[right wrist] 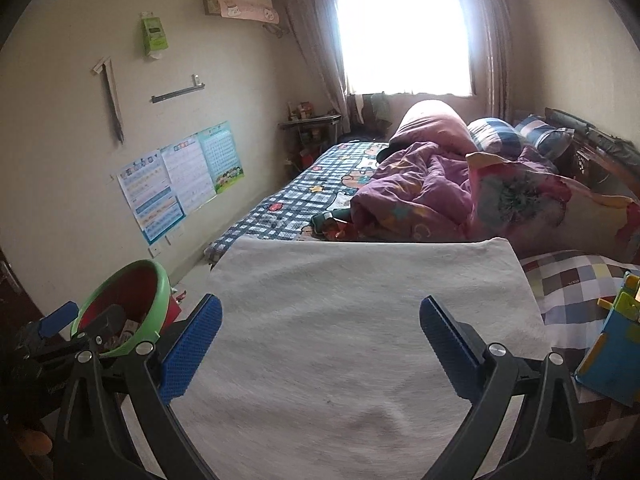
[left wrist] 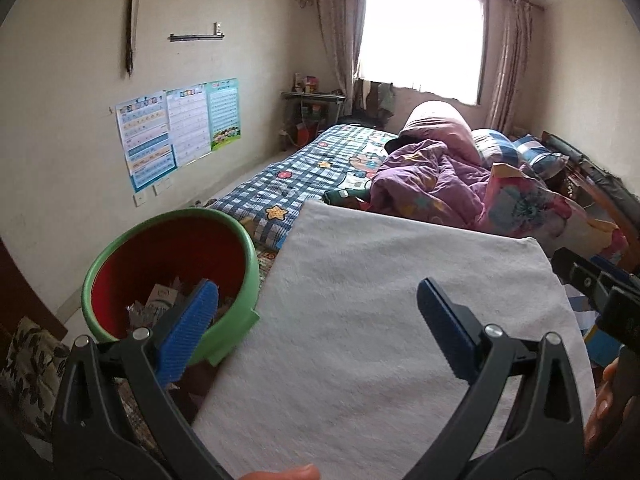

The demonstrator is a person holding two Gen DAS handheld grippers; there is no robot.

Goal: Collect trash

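Observation:
A green bin (left wrist: 224, 344) with a red inside stands at the left of a white cloth (left wrist: 400, 300). Paper scraps and a small carton (left wrist: 160, 300) lie in its bottom. My left gripper (left wrist: 316, 308) is open over the cloth's left part, its left finger in front of the bin's rim, and holds nothing. My right gripper (right wrist: 322, 314) is open above the white cloth (right wrist: 360, 280), also with nothing in it. In the right wrist view the bin (right wrist: 160, 292) sits at the far left, with the left gripper's blue pad (right wrist: 60, 318) beside it.
Beyond the cloth lies a bed with a plaid sheet (left wrist: 296, 176), a purple quilt (right wrist: 420, 184) and pillows. A checkered pillow (right wrist: 572, 280) and a blue and green toy (right wrist: 612, 356) lie at the right. Posters (left wrist: 176, 128) hang on the left wall.

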